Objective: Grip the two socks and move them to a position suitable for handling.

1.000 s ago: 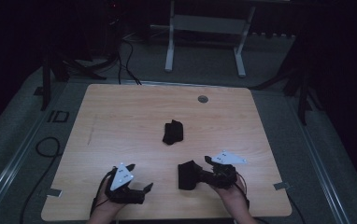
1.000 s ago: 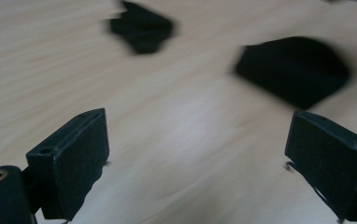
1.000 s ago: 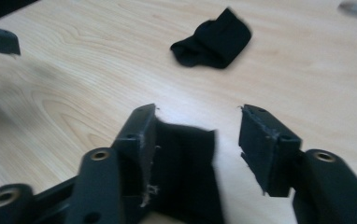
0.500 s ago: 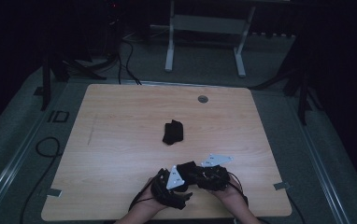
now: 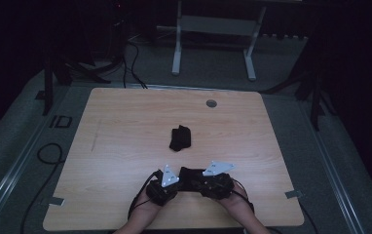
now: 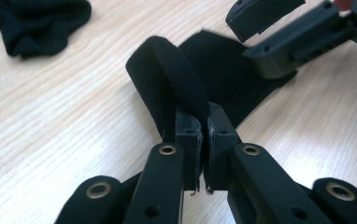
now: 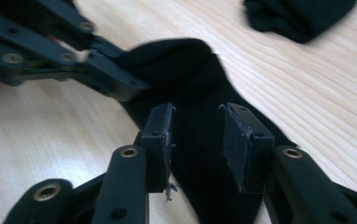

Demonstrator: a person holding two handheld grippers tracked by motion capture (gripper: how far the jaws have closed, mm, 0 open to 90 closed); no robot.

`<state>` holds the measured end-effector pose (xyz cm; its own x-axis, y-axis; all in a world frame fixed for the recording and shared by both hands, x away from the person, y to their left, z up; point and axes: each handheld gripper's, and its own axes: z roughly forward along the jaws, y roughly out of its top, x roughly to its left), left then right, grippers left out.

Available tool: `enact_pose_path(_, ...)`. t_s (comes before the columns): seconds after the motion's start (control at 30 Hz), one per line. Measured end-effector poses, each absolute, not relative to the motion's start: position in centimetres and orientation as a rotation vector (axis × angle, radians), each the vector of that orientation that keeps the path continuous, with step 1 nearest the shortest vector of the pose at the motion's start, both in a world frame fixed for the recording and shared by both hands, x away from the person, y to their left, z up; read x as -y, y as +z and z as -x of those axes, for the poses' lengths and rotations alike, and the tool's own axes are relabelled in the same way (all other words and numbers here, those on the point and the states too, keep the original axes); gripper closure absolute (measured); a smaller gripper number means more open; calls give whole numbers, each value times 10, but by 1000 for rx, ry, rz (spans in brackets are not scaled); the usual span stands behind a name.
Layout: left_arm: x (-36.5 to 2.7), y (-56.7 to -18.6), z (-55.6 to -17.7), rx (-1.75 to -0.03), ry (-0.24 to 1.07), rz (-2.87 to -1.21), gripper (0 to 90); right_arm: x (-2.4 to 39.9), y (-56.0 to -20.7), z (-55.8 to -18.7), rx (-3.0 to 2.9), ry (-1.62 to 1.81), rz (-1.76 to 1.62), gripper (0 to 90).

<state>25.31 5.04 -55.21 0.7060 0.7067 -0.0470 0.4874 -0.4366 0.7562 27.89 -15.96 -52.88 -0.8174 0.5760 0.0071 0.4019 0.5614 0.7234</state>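
A flat black sock (image 5: 189, 172) lies near the table's front edge, between my two grippers. My left gripper (image 5: 176, 179) has just closed and is shut on a raised fold of that sock (image 6: 186, 79); its jaws (image 6: 203, 126) meet on the cloth. My right gripper (image 5: 199, 178) comes from the other side. Its jaws (image 7: 197, 126) have just narrowed but stand apart, straddling the sock (image 7: 195, 79) without pressing it. A second black sock (image 5: 180, 138), bunched up, sits in the middle of the table.
The wooden table (image 5: 125, 126) has a round grommet (image 5: 211, 103) near its far edge. A metal frame (image 5: 213, 29) stands on the floor beyond it, and cables (image 5: 47, 151) lie at the left. The bunched sock (image 6: 36, 23) is a short way ahead of both grippers.
My left gripper slid right from the front left to the flat sock and shut on a fold of it. The right gripper stayed by the sock.
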Motion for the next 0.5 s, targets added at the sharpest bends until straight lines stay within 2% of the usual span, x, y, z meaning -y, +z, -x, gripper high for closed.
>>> enact_pose_path(0.13,-54,-557,-255,-952,285,-2106,868,142,-534,-279,-2628,1100,-728,505)
enact_pose_path(0.27,-60,-554,-258,-983,307,-2068,867,124,-542,-279,-2692,1024,-582,503)
enact_pose_path(0.37,-67,-550,-260,-988,342,-2074,867,120,-555,-285,-2716,954,-642,623)
enact_pose_path(0.47,-72,-549,-260,-983,378,-2097,869,124,-553,-290,-2706,954,-682,776)
enact_pose_path(0.5,-74,-550,-259,-986,375,-2098,869,125,-552,-291,-2699,954,-688,853)
